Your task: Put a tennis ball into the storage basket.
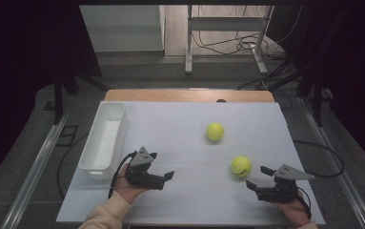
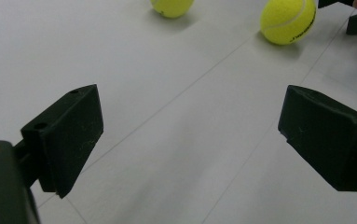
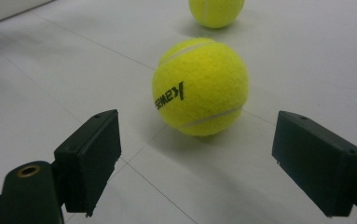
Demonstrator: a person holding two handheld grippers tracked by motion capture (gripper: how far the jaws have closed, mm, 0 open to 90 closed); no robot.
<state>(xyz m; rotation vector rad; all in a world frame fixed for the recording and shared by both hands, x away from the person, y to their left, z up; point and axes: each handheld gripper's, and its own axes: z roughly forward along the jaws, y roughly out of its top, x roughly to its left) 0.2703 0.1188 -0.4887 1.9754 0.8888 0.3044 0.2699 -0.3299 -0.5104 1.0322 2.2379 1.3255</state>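
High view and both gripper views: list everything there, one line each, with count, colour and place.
tennis balls: two, yellow-green; near ball on the table just ahead of the right gripper, far ball nearer the table's middle, the two apart.
bin: one, white, long and open-topped, along the table's left edge, nothing seen inside.
table: one, white top with a wooden strip at the far edge.
metal frame: one, grey, on the floor beyond the table, cables around its feet.
left gripper: one, black, jaws apart, holding nothing, beside the bin.
right gripper: one, black, jaws apart, aimed at the near ball.
hands: two, one on each gripper.
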